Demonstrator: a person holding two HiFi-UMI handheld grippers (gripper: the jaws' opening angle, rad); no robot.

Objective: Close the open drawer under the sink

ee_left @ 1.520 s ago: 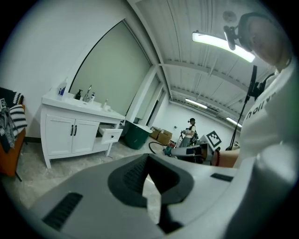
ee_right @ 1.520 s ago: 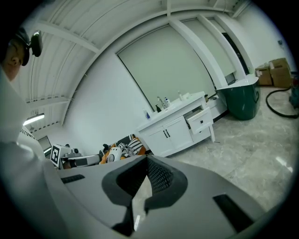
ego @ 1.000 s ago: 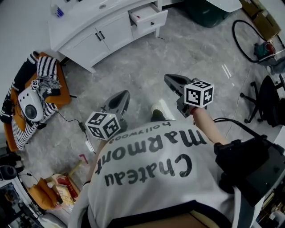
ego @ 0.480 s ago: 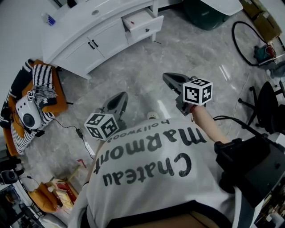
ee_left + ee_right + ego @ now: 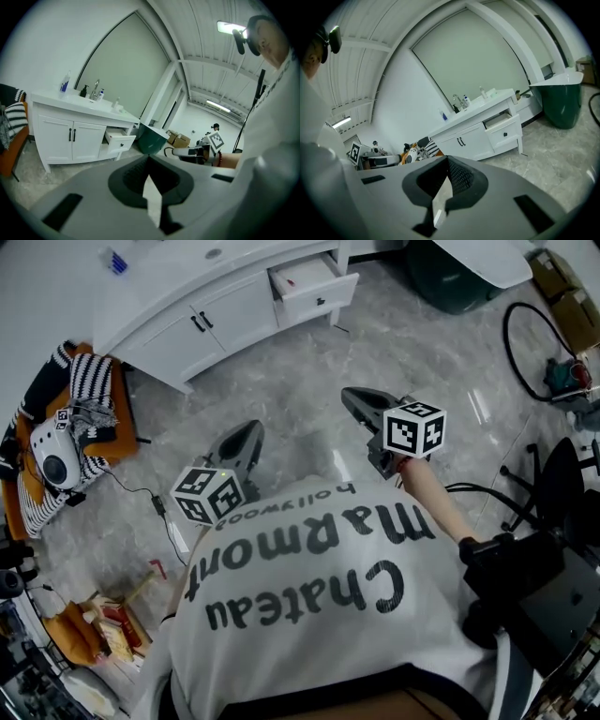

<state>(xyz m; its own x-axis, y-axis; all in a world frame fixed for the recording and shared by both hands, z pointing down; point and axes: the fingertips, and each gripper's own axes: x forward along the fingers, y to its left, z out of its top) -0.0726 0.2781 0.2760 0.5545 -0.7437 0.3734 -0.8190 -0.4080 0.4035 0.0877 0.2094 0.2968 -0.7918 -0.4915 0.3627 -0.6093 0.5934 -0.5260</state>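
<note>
The white pulled-out drawer (image 5: 314, 287) still juts from the right end of the white vanity cabinet (image 5: 211, 320) under the sink, well apart from both tongs. Over the last second the left tongs (image 5: 253, 428) and right tongs (image 5: 348, 396) have drifted a little across the grey marble floor (image 5: 309, 371). Both remain pressed together with nothing between them. The drawer looks hardly nearer, so this is still the approach, and the push is yet to come.
</note>
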